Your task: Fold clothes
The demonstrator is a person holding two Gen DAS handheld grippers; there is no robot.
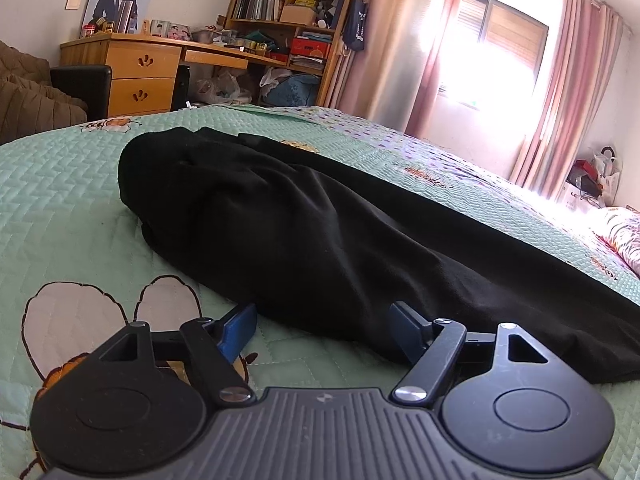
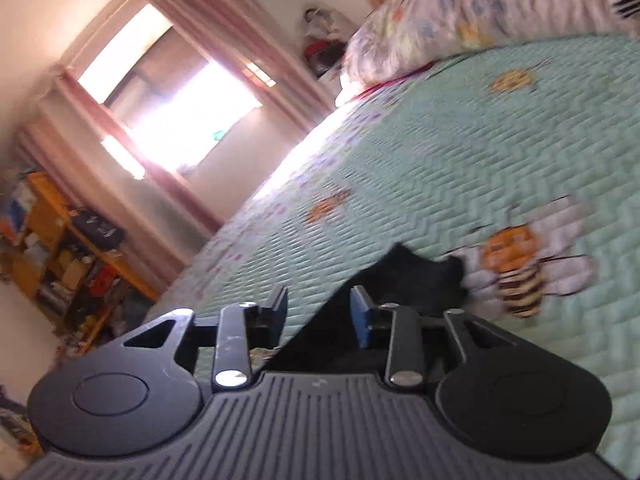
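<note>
Hand-held gripper (image 1: 322,330) over green quilted bedspread (image 1: 72,200); pink curtains (image 1: 560,92) behind.

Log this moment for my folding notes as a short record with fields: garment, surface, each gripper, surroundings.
garment: black garment, lying bunched lengthwise on the bed, not neatly folded
surface: green quilted bedspread with bee prints
left gripper: left gripper open, fingers straddling the near edge of the cloth, not pressing on it
right gripper: right gripper open, view tilted and blurred; black cloth lies between and beyond its fingers, no grip visible
surroundings: wooden desk, bookshelf, pink curtains, floral pillow
</note>
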